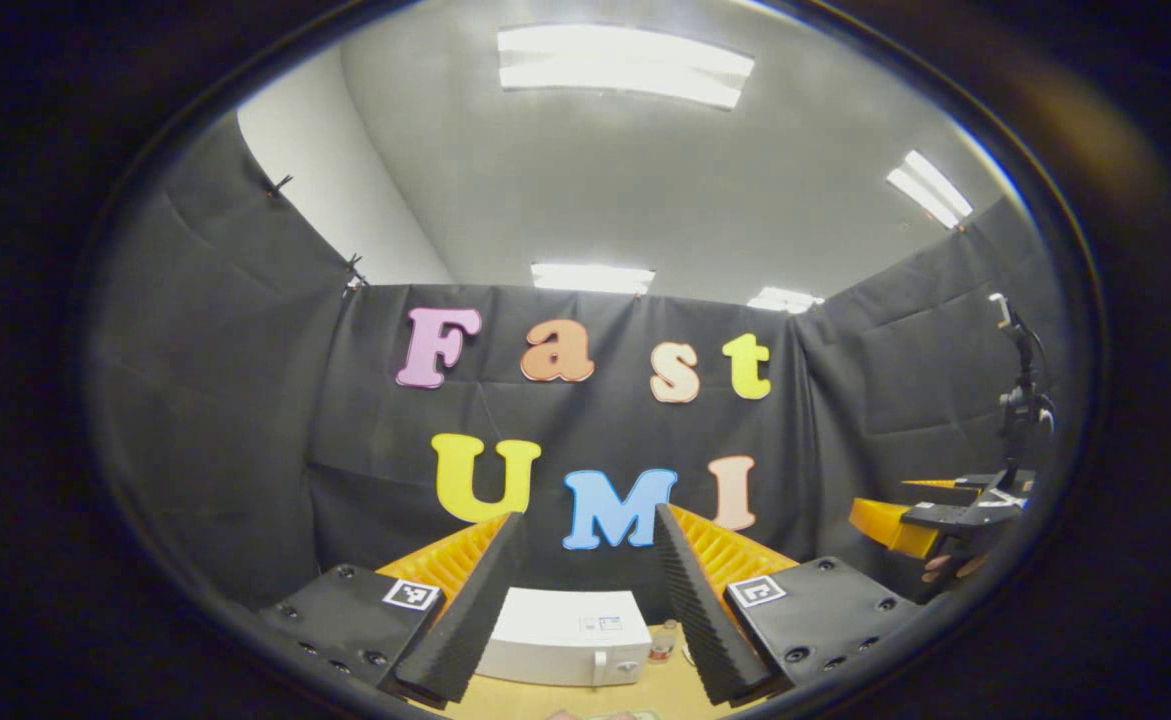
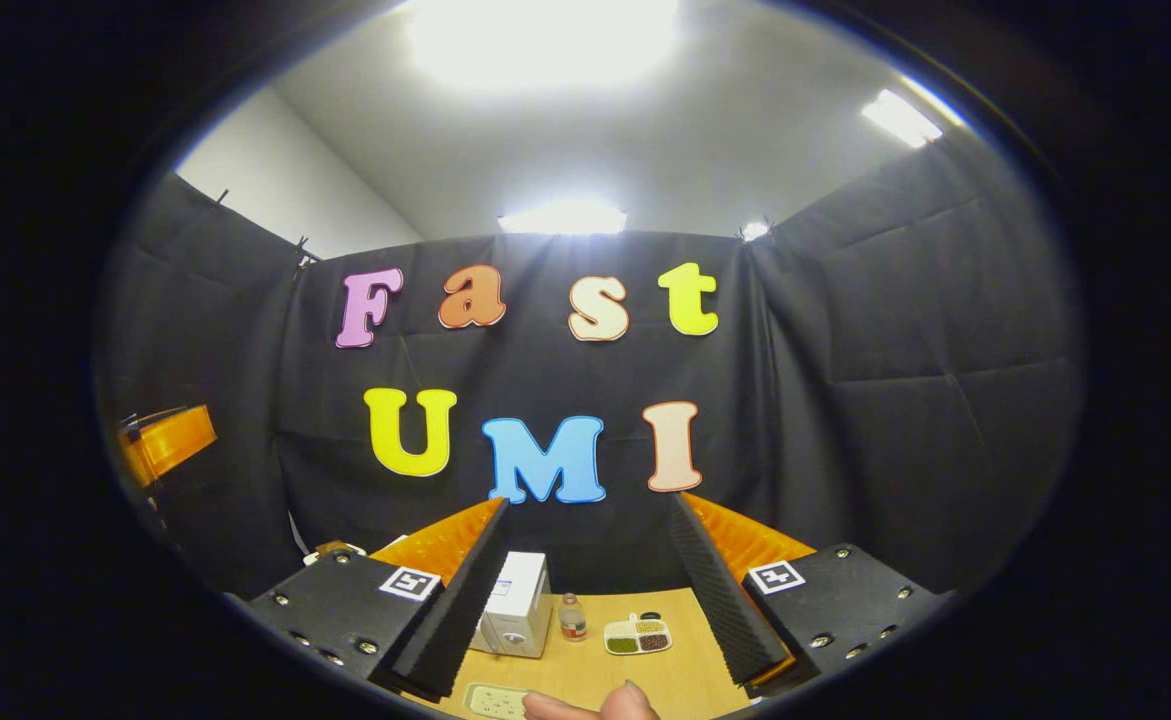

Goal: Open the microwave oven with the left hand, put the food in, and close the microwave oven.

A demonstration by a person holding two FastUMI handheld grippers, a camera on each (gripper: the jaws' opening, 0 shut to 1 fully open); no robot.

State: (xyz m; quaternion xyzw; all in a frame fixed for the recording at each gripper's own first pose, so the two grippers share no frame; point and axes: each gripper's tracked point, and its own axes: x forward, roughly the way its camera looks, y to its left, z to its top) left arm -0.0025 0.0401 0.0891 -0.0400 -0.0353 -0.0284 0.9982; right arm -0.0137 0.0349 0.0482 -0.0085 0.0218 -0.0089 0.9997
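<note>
Left gripper [image 1: 585,600]: nearest in left gripper view. Fingers spread wide, holding nothing. Pads [image 1: 465,610] black, ribbed foam wedges on orange ribbed backing; black flat plates w/ square markers outboard.
Right gripper [image 2: 585,590]: nearest in right gripper view. Fingers also wide apart, empty. Same black ribbed pads [image 2: 455,610], orange backs. Also seen far right in left gripper view [image 1: 945,520], held by a hand there.
Fingertips [image 2: 595,705]: a person's, at bottom edge of right gripper view, nearer than the microwave.
Table [image 2: 665,670]: light wood-look top, smooth, matte.
Flat card/tray [image 2: 495,700]: pale, rounded corners, on table in front of microwave, by the fingertips. Detail too small to tell.
Microwave [image 1: 565,635]: white, boxy, smooth shell, rounded top edge; sits on table, framed between left gripper's fingers. Long axis runs side to side in left gripper view, front faces that camera; door looks closed, small handle/knob [image 1: 600,665] toward its right end. In right gripper view [image 2: 517,603] seen end-on, just behind left pad.
Bottle [image 2: 573,617]: small, clear, reddish band, upright, just right of microwave.
Food tray [image 2: 637,636]: white, rounded, split into compartments w/ green, brown, yellowish fill; right of bottle, apart from microwave.
Booth wall [image 2: 845,400]: black cloth, creased, well behind microwave.
Ceiling lights [image 1: 625,65]: bright panels, farthest.
</note>
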